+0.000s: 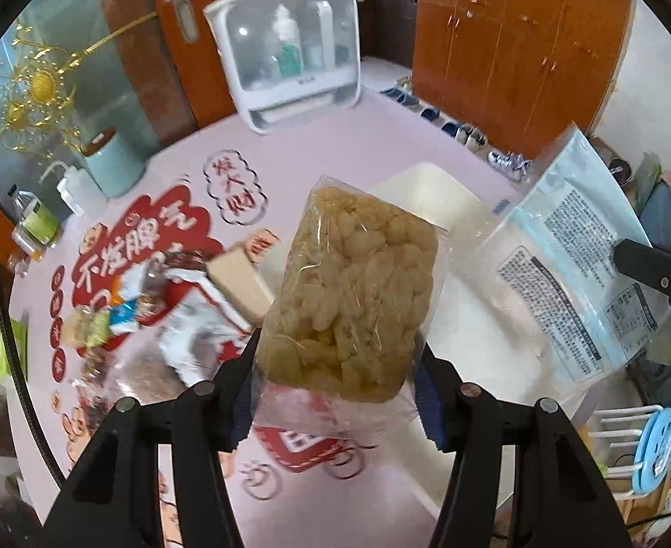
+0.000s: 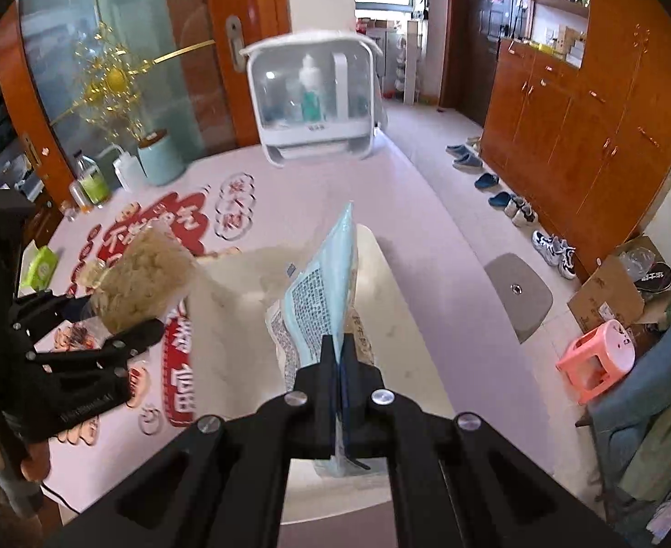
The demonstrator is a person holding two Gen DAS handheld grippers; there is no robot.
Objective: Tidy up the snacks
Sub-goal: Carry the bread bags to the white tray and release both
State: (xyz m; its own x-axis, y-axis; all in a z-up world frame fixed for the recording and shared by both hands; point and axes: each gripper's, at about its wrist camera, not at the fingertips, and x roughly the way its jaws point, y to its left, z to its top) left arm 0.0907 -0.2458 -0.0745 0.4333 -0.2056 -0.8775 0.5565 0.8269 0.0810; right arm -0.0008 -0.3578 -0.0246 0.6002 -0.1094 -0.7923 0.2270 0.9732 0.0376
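My left gripper [image 1: 337,392] is shut on a clear bag of yellow puffed snack [image 1: 353,292] and holds it above the table; it also shows in the right wrist view [image 2: 143,274]. My right gripper [image 2: 339,365] is shut on the edge of a light blue snack pouch [image 2: 321,301], held upright over a white tray [image 2: 244,319]. The pouch shows at the right of the left wrist view [image 1: 577,265]. The tray [image 1: 431,192] lies under both bags.
Several loose snack packets [image 1: 152,301] and a tan block [image 1: 239,283] lie on the pink tablecloth at the left. A white storage box [image 1: 289,50] stands at the back. A mint pot [image 1: 111,164], bottles [image 1: 34,223], shoes and a pink stool [image 2: 595,360] are around.
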